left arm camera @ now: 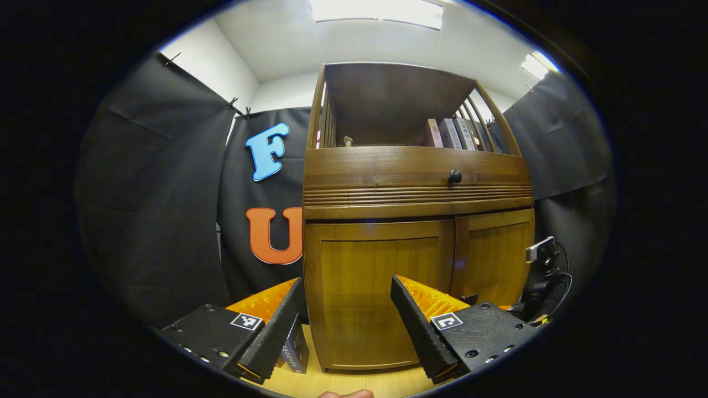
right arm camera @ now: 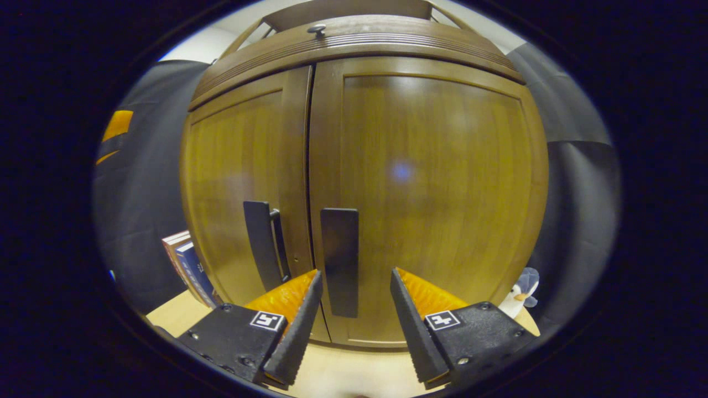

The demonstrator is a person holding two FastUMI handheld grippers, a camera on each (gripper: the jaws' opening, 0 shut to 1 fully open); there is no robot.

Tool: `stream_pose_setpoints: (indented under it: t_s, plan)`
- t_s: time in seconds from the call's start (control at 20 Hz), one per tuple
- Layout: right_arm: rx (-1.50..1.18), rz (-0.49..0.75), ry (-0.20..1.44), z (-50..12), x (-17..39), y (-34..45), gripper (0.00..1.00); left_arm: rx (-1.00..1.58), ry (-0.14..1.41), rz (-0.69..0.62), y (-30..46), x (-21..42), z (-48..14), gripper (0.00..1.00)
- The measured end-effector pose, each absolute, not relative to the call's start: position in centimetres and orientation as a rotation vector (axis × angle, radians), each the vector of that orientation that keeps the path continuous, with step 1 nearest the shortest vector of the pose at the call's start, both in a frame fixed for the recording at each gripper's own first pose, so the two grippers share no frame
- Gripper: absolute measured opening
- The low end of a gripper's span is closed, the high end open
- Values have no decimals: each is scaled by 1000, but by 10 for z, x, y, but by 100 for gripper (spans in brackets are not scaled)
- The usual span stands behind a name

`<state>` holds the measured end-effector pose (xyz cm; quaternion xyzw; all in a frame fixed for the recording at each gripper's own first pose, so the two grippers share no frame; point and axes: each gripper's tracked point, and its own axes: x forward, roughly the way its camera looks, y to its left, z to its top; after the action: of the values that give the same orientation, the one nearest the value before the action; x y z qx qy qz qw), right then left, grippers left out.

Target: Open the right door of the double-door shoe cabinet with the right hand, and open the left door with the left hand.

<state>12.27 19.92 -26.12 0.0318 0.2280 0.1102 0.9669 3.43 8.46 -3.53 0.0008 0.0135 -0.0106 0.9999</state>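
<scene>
the shoe cabinet stands on a pale wooden tabletop, both doors shut. in the right gripper view the right gripper is spread open close before the right door, its fingers to either side of that door's dark handle without touching it; the left door carries its own handle just beside the seam. books lean by the cabinet's left side, a small penguin toy by its right. in the left gripper view the left gripper is open too, farther back, facing the left door. a black knob sits on the drawer above.
</scene>
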Motion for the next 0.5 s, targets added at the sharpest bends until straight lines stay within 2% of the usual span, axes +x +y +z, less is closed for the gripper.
stream_pose_setpoints:
  t_s: [0.5]
  plan:
    - [83,187,454,-275,144,210,63,27,15,-141,57,63,-33,94]
